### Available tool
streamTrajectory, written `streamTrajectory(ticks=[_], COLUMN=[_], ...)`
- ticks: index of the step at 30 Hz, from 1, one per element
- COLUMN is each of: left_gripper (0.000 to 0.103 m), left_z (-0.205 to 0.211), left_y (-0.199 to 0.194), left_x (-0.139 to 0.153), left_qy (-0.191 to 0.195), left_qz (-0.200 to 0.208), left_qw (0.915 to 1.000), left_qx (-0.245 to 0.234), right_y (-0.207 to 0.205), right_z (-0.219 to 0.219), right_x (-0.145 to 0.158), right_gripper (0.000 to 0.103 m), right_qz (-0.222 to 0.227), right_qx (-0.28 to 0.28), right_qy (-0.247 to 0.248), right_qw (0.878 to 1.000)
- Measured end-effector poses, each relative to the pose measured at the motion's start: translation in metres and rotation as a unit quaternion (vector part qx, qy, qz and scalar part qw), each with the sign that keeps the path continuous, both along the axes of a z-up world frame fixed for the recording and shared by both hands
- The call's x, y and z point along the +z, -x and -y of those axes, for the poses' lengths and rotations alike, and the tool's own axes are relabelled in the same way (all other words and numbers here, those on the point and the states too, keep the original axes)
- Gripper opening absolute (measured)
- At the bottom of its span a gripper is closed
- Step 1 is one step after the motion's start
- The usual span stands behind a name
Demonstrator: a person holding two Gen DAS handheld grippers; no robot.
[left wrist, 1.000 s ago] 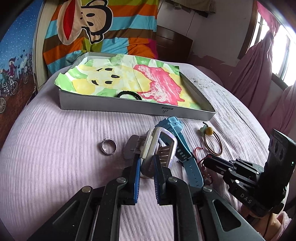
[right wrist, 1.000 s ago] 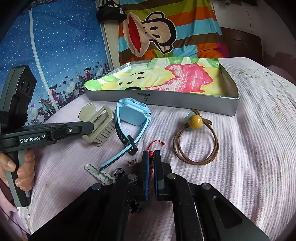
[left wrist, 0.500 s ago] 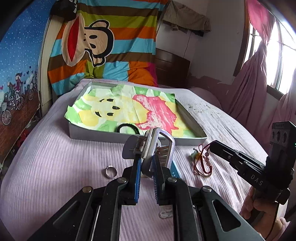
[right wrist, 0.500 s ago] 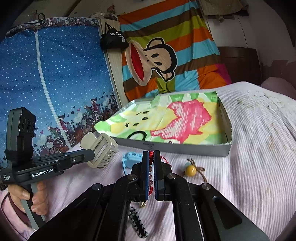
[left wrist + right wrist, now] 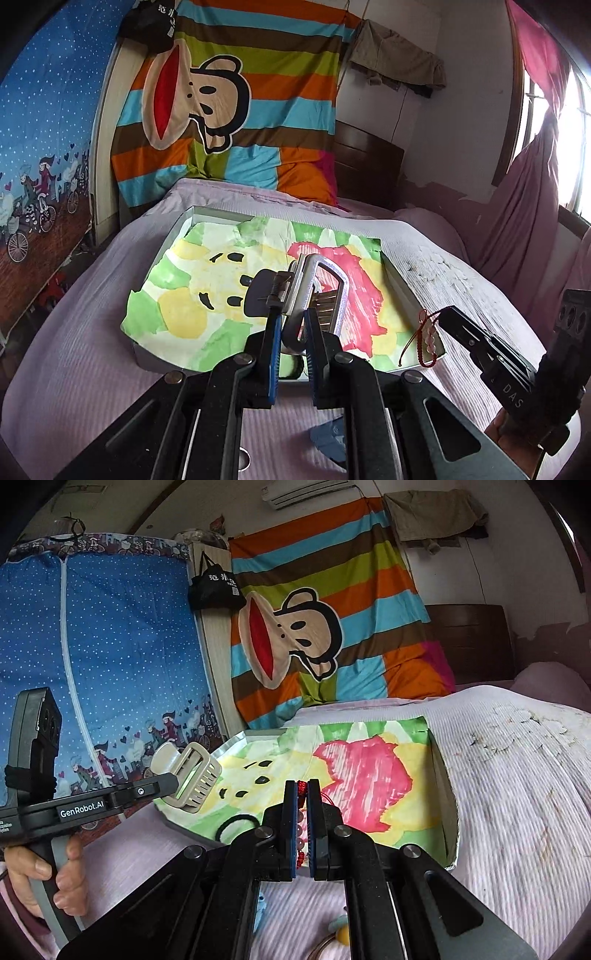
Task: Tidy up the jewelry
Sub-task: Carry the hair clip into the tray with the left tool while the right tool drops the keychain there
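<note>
Grey hair claw (image 5: 314, 295) sits pinched in the left gripper (image 5: 291, 325) above the tray (image 5: 402, 291); the right gripper (image 5: 303, 801) pinches a red beaded bracelet (image 5: 424, 339) near the tray's right edge.

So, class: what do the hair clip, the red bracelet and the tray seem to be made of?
Hair clip: looks like matte beige plastic, with moulded teeth and a metal spring at the hinge.
Red bracelet: braided red cord with pale glossy beads, perhaps glass or stone.
Tray: thin grey walls, probably card or sheet metal, lined with painted, creased paper.
</note>
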State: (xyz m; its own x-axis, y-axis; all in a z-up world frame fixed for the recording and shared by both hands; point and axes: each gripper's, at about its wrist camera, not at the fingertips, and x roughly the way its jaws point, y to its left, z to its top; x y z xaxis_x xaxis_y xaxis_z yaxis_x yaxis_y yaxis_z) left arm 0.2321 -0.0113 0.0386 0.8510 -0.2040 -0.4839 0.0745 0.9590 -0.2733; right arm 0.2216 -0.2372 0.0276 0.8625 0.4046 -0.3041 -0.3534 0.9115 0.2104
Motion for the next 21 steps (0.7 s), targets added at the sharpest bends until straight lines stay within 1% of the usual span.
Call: streamTrajectory(ticks=[3,8,12,17,21], left_gripper=[0.012,0.012,0.012,0.012,0.012], left_z=[0.000,0.001,0.004,0.003,0.004], left_y=[-0.016,-0.036,-0.041,-0.039,-0.040], left_x=[-0.010,-0.030,-0.040,-0.042,-0.042], left_qy=[-0.005,-0.014,-0.025,-0.020,-0.020], left_qz=[-0.015,-0.057,-0.076,-0.074,-0.074], left_qw=[0.9998,0.9980,0.9966,0.9969,0.9969], left_qx=[0.012,0.022,0.019,0.020,0.020], right_y=[-0.015,-0.040,-0.051,-0.055,-0.056], right_z=[0.002,0.013,0.009,-0.001,-0.003], right_x=[-0.007,-0.030,-0.048,-0.056,-0.056], right_gripper=[0.005,0.005,0.005,0.005,0.005], right_qz=[-0.006,-0.049,-0.074,-0.086,-0.087], right_qx=[-0.019,-0.037,-0.034,-0.026,-0.026], right_qy=[0.010,-0.021,-0.019,-0.005,0.005], right_qw=[1.000,0.998,0.996,0.996,0.996])
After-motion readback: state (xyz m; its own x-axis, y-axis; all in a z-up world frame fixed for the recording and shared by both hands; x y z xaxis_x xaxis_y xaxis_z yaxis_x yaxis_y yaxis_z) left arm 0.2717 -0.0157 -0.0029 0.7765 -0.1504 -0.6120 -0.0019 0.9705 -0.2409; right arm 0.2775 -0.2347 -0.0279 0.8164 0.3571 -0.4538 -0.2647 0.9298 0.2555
